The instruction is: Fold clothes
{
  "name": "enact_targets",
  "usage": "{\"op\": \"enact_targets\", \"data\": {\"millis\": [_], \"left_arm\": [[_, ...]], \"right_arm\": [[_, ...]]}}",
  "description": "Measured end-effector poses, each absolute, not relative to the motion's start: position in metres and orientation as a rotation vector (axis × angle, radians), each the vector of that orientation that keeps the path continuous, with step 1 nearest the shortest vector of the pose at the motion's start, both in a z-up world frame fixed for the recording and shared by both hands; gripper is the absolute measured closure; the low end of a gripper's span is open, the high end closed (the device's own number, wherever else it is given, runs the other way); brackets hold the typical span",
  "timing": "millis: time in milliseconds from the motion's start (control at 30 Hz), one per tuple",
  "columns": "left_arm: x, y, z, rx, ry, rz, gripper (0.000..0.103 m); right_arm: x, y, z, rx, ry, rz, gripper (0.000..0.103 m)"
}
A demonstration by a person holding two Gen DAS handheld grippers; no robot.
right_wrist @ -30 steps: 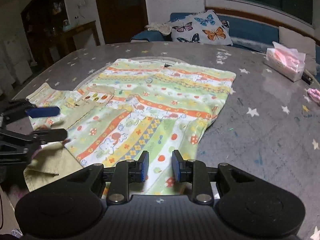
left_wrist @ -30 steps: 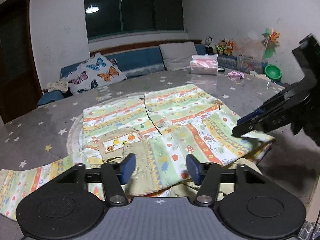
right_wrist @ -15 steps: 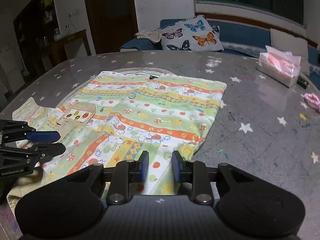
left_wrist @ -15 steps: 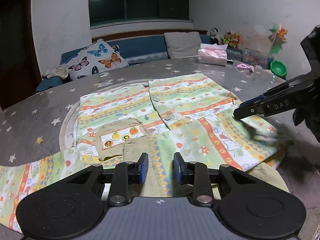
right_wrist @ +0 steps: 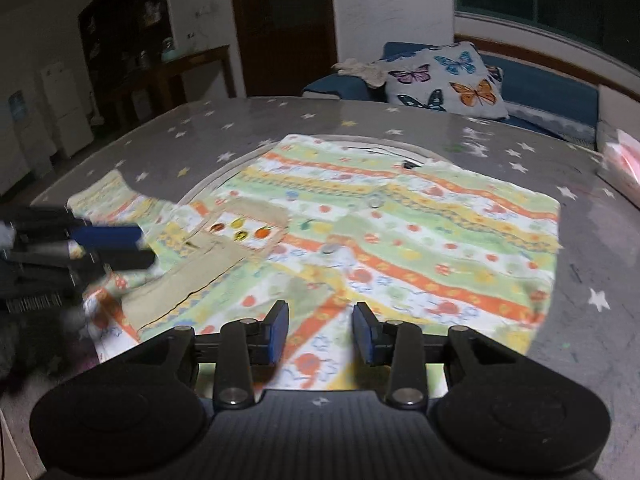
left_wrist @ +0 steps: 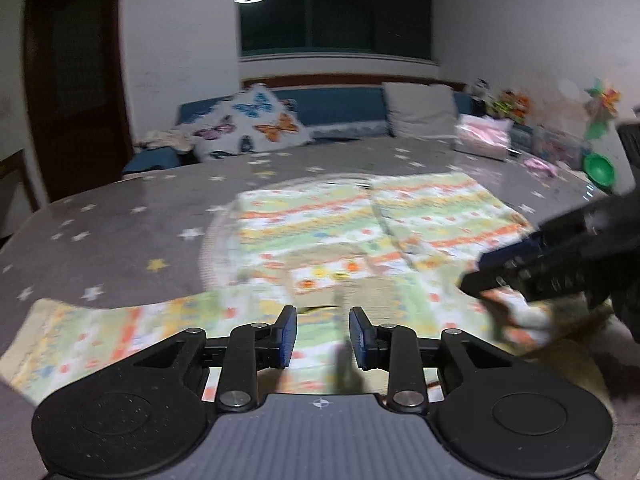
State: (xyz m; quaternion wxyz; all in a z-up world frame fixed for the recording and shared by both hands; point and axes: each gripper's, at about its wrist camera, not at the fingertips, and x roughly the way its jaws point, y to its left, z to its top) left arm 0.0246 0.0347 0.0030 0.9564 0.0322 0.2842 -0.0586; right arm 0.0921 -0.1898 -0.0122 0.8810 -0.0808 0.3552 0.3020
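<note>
A striped, cartoon-printed child's shirt [left_wrist: 360,232] lies on the grey star-patterned table [left_wrist: 100,248], its lower part folded up so the beige lining shows [right_wrist: 192,276]. It also fills the right wrist view [right_wrist: 400,240]. My left gripper [left_wrist: 322,338] is open with nothing between its blue pads, just above the shirt's near edge. My right gripper [right_wrist: 320,334] is open and empty over the shirt's hem. Each gripper shows in the other's view, the right one [left_wrist: 520,276] at the right, the left one [right_wrist: 108,246] at the left. The left wrist view is motion-blurred.
A pink tissue pack [left_wrist: 484,140] stands at the table's far right and shows in the right wrist view [right_wrist: 624,164]. A butterfly cushion [left_wrist: 252,124] lies on the blue sofa behind. A green bowl [left_wrist: 598,166] sits at the right. A sleeve [left_wrist: 100,332] lies at the near left.
Both grippers have opened wider than half a second ago. Both have shifted over the shirt's near edge; the left wrist view is now blurred by motion.
</note>
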Motion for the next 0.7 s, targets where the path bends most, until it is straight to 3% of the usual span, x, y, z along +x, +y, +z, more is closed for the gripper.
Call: {"op": "enact_targets", "data": {"millis": [300,367,433,700], "left_arm": [[0.011,0.111,0.008,-0.032,0.592,0.144,0.067],[0.008,0.124,0.008,-0.045,0.591,0.192,0.061],[0.005,0.135,0.007,-0.052,0.591,0.238,0.060],[0.002,0.177,0.003,-0.114,0.592,0.417,0.053]], "right_arm": [[0.075,-0.166,-0.009,-0.218,0.725,0.706,0.065],[0.069,-0.161,-0.007,-0.224,0.723,0.735,0.065],[0.062,-0.154,-0.007,-0.247,0.715,0.758,0.055],[0.050,-0.143,-0.007,-0.288,0.702,0.803,0.054]]}}
